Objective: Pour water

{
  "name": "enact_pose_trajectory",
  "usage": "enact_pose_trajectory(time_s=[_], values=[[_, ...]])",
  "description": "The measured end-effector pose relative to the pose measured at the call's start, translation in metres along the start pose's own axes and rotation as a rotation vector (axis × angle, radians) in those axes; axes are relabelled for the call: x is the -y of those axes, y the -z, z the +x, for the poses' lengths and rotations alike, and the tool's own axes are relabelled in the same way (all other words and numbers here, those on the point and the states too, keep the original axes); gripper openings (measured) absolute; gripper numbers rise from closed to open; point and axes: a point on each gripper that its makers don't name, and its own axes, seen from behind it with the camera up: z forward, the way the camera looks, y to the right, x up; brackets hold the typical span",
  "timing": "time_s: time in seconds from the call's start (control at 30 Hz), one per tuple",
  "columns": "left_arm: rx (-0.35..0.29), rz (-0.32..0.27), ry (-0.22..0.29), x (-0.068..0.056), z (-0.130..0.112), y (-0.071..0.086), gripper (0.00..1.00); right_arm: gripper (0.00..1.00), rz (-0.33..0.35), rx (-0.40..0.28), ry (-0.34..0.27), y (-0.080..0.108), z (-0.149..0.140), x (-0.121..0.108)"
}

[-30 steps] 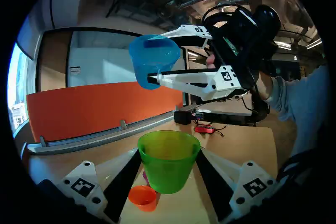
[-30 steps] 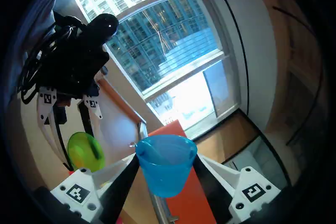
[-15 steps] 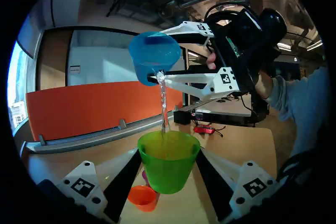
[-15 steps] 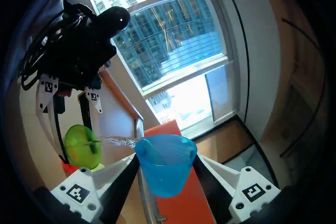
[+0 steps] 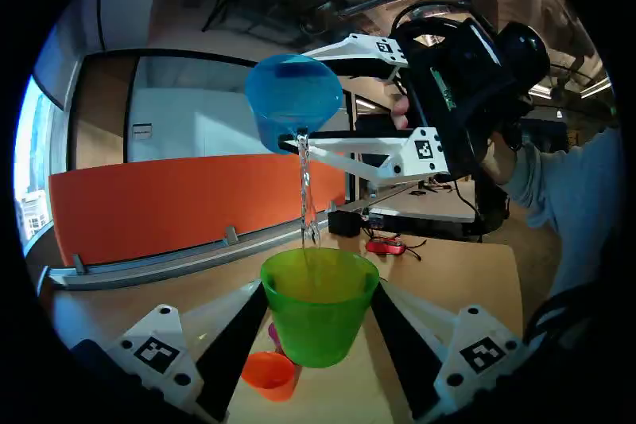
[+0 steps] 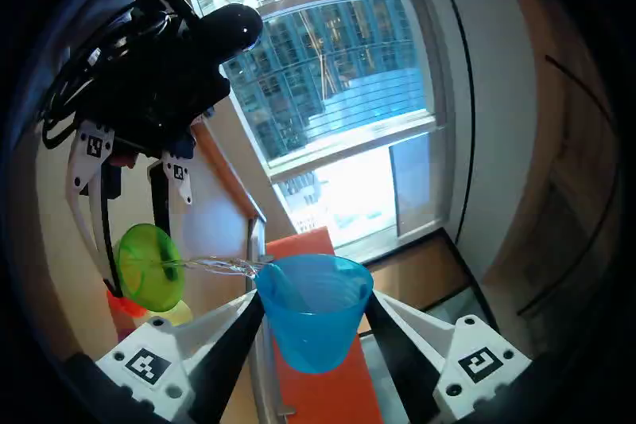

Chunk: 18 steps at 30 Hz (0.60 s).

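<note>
A green cup [image 5: 319, 306] stands upright between the fingers of my left gripper [image 5: 318, 320], which is shut on it. Above it my right gripper [image 5: 318, 94], held by a hand, grips a blue cup [image 5: 292, 102] tipped over, and a thin stream of water [image 5: 304, 193] falls into the green cup. In the right gripper view the blue cup [image 6: 314, 309] sits between my right gripper's fingers [image 6: 314, 320]. Water [image 6: 208, 265] runs from its spout to the green cup [image 6: 147, 266], held by the left gripper [image 6: 131, 257] at the left.
An orange cup [image 5: 270, 374] and a purple one [image 5: 275, 335] sit on the wooden table [image 5: 469, 265] below the green cup. An orange partition [image 5: 175, 205] with a metal rail runs behind. A red object [image 5: 387, 244] with cables lies farther back. A sleeve [image 5: 568, 193] fills the right.
The blue cup has tipped further, from level to pouring. One second ago no water fell; now a stream runs into the green cup. The green cup has stayed put.
</note>
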Motion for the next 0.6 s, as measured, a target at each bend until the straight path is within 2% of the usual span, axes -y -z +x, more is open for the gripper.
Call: enact_pose_trajectory(time_s=[0.6], values=[[0.002,-0.001,0.002,0.0012,0.0004,0.0005,0.86,0.90,-0.015,0.002,0.097,-0.0015,0.0045,-0.0078]])
